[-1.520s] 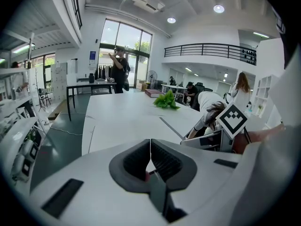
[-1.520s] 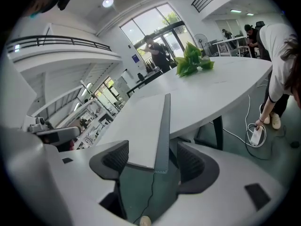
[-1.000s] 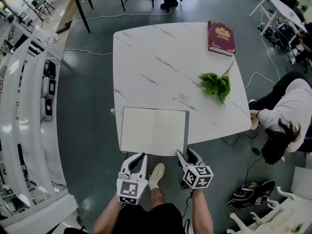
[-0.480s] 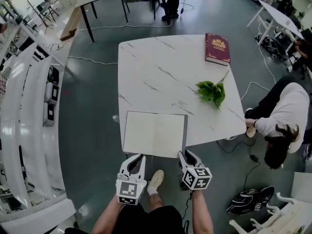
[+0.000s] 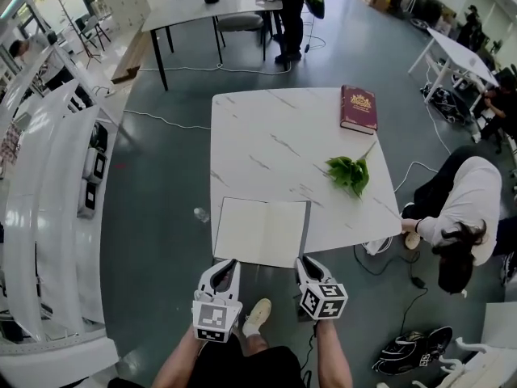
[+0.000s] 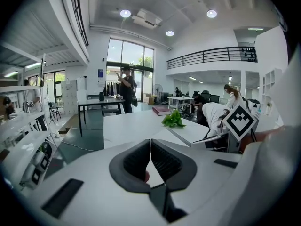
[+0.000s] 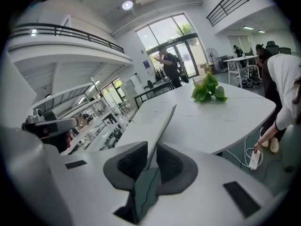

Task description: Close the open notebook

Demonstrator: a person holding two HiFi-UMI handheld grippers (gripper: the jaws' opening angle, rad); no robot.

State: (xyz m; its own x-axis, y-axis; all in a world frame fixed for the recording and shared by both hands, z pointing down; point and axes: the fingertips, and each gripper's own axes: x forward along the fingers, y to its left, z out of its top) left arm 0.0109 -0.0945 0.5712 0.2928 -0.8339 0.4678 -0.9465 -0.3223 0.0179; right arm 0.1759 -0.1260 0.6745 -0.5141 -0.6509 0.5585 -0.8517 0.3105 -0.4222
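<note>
Changed: both tools sit higher than a second ago, and the notebook [image 5: 262, 231] has stayed at the near edge of the table [image 5: 266, 136]; the right tool's jaws have just been closing with the notebook's right cover between them.
Left tool [image 5: 229, 263]: held out on a bare forearm from the bottom edge, pointing forward and down just short of the notebook's near left corner; jaws pressed together, nothing in them.
Right tool [image 5: 304, 262]: same forward-and-down pose at the near right corner; pads nipped on the thin edge of the cover, which tilts up off the table.
Notebook: open, cream pages up.
Count on table: one notebook, one red book [image 5: 359, 108] at the far right corner, one leafy sprig [image 5: 349, 172] between them.
Tools: two.
People nearby: one person bent over [image 5: 452, 217] at the table's right, one standing figure [image 5: 291, 6] beyond it.
</note>
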